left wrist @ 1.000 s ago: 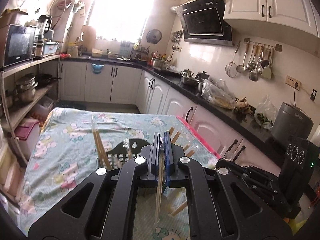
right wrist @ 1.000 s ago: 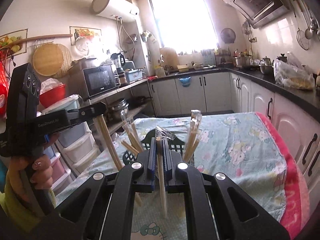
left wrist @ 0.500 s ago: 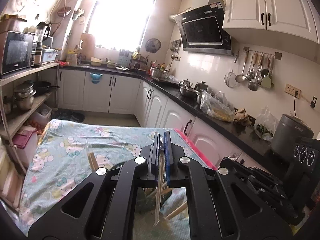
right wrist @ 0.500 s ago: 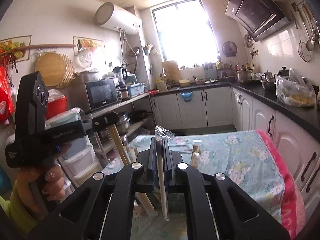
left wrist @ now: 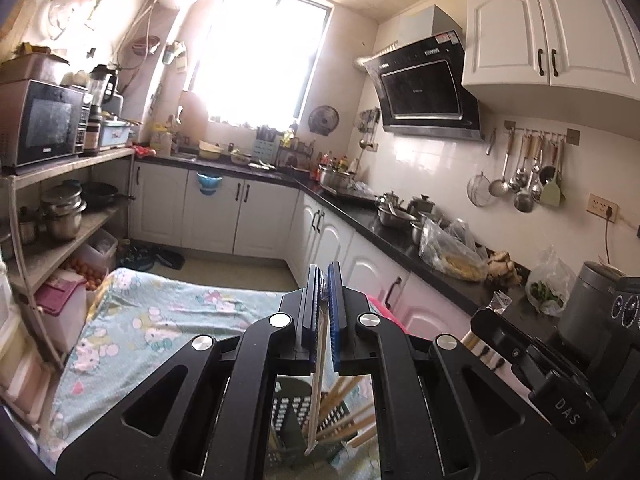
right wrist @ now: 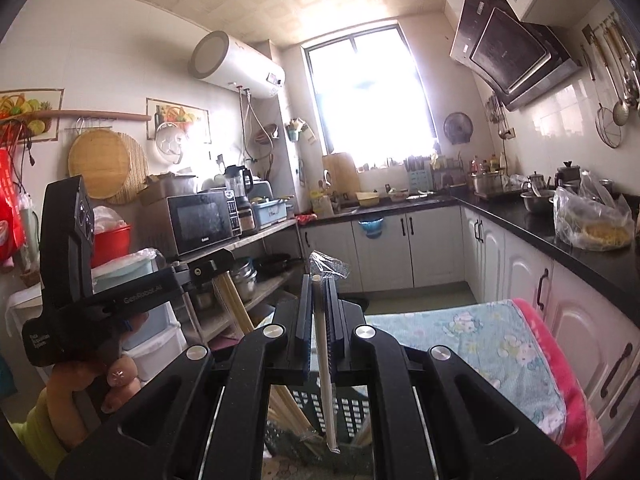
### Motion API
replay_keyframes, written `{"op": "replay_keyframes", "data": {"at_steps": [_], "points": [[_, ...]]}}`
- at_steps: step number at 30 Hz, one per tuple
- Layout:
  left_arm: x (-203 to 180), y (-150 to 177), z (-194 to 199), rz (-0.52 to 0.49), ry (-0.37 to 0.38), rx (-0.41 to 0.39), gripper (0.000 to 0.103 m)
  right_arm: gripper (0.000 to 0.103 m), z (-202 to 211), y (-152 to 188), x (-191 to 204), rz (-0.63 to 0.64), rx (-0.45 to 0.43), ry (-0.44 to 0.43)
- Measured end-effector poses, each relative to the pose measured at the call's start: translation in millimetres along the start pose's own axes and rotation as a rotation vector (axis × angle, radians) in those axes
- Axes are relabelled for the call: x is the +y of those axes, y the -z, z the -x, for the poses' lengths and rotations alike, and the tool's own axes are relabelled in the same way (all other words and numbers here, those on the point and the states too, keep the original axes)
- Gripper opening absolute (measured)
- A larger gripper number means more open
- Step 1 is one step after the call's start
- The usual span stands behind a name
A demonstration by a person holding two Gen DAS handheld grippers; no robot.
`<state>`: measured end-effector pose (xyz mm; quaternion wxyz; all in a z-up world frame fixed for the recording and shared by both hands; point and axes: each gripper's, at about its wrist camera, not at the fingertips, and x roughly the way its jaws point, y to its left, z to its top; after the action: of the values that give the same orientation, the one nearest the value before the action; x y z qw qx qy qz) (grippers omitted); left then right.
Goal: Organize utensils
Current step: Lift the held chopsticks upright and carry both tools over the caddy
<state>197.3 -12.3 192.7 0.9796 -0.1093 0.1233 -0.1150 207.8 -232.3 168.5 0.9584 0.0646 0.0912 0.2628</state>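
Observation:
My left gripper (left wrist: 324, 280) is shut on a thin plastic-wrapped pair of chopsticks (left wrist: 314, 400) that hangs down between its blue pads. Below it stands a black slotted basket (left wrist: 286, 412) holding several wooden chopsticks. My right gripper (right wrist: 319, 280) is shut on another wrapped pair of chopsticks (right wrist: 327, 384); the wrapper's crinkled end sticks out above the pads. That pair's lower end hangs over the same basket (right wrist: 348, 404). In the right wrist view the left gripper (right wrist: 216, 264) is at the left, held by a person's hand (right wrist: 100, 380).
The basket stands on a table with a light-blue cartoon cloth (left wrist: 160, 320) and a pink edge (right wrist: 560, 368). A black counter (left wrist: 400, 240) with pots and bags runs along the right. An open shelf with a microwave (left wrist: 40, 120) stands at the left.
Both grippers have risen and tipped up, each lifting its wrapped chopsticks higher above the basket. The basket has dropped low in both views. Neither grip has changed.

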Motion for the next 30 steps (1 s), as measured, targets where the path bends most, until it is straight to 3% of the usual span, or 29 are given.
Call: {"op": "replay_keyframes", "data": {"at_steps": [12,30], "points": [[-5.4,-3.8,-19.2,-0.049,-0.061,-0.050,0.002,0.006,-36.2,0.4,-8.4,0.012,0.008,0.035],[13.5,34.0,-66.4,-0.055,-0.098,0.068,0.002,0.006,-67.0,40.0,-27.5,-0.036,0.074,0.060]]}}
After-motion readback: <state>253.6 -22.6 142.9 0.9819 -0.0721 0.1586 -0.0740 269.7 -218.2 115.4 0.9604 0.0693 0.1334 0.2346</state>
